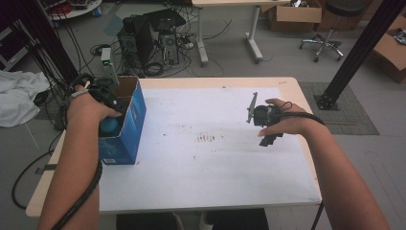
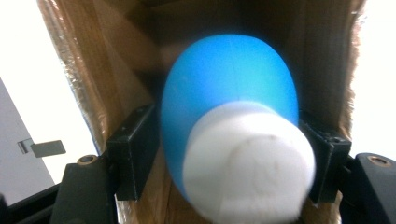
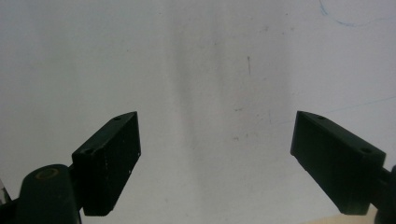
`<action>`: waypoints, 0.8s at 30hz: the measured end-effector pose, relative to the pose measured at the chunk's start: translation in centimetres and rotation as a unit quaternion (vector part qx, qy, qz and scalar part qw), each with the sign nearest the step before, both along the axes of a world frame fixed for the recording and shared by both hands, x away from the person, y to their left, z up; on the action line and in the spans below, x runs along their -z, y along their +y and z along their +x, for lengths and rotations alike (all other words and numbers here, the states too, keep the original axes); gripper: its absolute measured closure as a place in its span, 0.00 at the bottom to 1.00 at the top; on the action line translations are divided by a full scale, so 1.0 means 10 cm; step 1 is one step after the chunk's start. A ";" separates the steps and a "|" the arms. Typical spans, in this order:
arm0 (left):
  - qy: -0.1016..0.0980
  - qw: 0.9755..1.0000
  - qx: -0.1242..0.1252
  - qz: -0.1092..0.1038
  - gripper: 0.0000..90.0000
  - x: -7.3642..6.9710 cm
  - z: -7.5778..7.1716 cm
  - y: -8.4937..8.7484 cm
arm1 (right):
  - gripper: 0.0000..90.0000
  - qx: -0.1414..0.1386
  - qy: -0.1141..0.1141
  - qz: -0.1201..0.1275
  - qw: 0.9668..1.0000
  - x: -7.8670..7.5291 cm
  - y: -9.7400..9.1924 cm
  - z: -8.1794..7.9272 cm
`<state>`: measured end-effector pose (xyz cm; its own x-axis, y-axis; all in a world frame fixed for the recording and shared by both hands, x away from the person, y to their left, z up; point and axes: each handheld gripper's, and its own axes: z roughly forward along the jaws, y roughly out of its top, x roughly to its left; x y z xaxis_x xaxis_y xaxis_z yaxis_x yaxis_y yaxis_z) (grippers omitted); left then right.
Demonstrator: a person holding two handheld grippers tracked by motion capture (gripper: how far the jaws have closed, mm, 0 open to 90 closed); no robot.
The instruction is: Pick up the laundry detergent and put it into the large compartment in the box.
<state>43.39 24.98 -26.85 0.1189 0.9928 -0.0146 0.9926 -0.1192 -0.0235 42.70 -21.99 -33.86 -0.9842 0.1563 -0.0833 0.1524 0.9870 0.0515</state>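
Observation:
A blue open-topped cardboard box [image 1: 130, 125] stands at the table's left edge. My left gripper [image 1: 111, 119] reaches down into it. In the left gripper view a blue rounded thing with a white end [image 2: 231, 98] sits between the jaws of the left gripper [image 2: 229, 154], blurred, with the box's brown inner wall [image 2: 116, 70] behind; the pads stand close at its sides and do not seem to press it. The same blue thing [image 1: 109, 126] shows inside the box. My right gripper [image 1: 268, 140] hovers over the right side of the white table top [image 1: 206, 163], jaws wide apart [image 3: 215, 154] with nothing between them.
On the floor beyond the table are a computer tower [image 1: 143, 36] with tangled cables, a desk leg [image 1: 253, 43] and an office chair [image 1: 330, 38]. A black post [image 1: 356, 52] slants at the right. White cloth [image 1: 16, 96] lies at the left.

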 end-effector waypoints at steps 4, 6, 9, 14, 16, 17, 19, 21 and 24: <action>-0.007 1.000 -0.002 0.001 0.33 -0.08 -0.02 -0.01 | 0.18 0.001 -0.002 0.001 1.000 0.00 0.00 0.00; -0.009 1.000 -0.001 0.003 0.32 -0.11 -0.02 -0.01 | 0.18 0.000 -0.002 0.002 1.000 0.00 0.01 0.00; -0.012 1.000 -0.003 0.004 0.31 -0.17 -0.04 -0.03 | 0.18 -0.001 -0.004 0.001 1.000 -0.01 0.01 0.00; -0.014 1.000 0.000 0.006 0.30 -0.23 -0.05 -0.05 | 0.18 -0.004 -0.005 0.001 1.000 -0.02 0.02 0.00; -0.016 1.000 0.005 0.009 0.29 -0.26 -0.05 -0.06 | 0.18 -0.003 -0.004 0.003 1.000 -0.02 0.01 0.00; -0.016 1.000 0.003 0.009 0.29 -0.27 -0.05 -0.06 | 0.18 -0.004 -0.005 0.000 1.000 -0.02 0.02 0.00; -0.016 1.000 0.005 0.007 0.26 -0.28 -0.05 -0.06 | 0.18 -0.004 -0.003 0.003 1.000 -0.02 0.01 0.00; -0.016 1.000 0.007 0.006 0.24 -0.31 -0.06 -0.06 | 0.18 -0.004 -0.003 0.003 1.000 -0.01 0.02 0.00; -0.015 1.000 0.004 0.008 0.21 -0.35 -0.07 -0.05 | 0.18 -0.002 -0.002 0.002 1.000 -0.01 0.02 0.00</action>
